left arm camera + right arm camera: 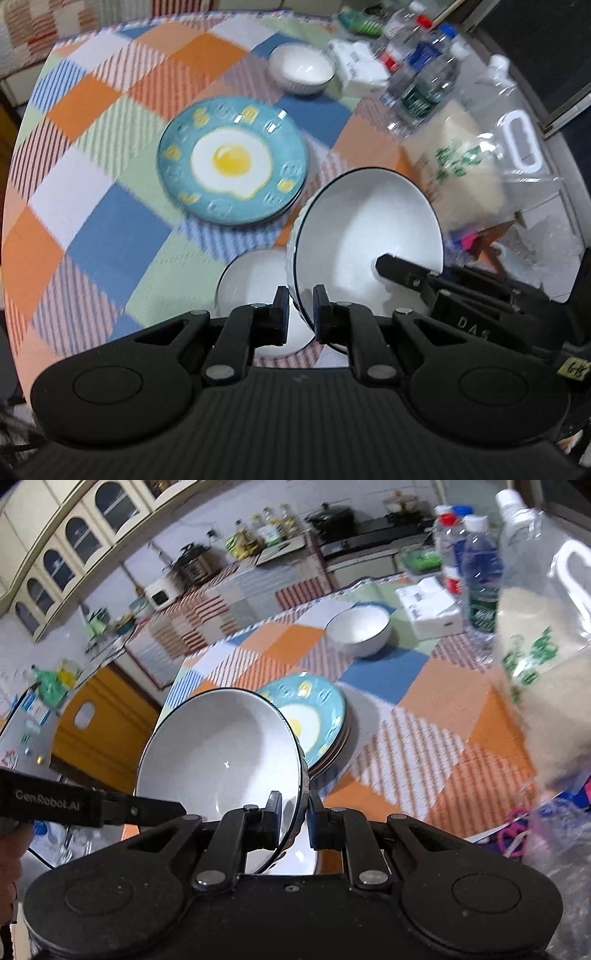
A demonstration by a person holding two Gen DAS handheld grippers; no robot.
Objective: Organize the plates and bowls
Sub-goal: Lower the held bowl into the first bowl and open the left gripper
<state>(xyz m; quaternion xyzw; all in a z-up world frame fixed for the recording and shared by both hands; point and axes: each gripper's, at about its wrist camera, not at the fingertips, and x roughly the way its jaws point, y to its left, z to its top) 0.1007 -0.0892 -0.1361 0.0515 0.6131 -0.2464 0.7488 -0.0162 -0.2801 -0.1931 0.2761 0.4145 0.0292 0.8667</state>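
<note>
A white bowl with a dark rim is held tilted above the table by both grippers. My left gripper is shut on its near rim. My right gripper is shut on the same bowl at its rim; its finger shows inside the bowl in the left wrist view. A second white bowl sits on the table just below. A blue fried-egg plate tops a small stack of plates mid-table. A third white bowl stands at the far side, also in the right wrist view.
The round table has a checked cloth. Water bottles, a tissue pack and a clear jug of rice crowd the right side. A kitchen counter lies beyond the table.
</note>
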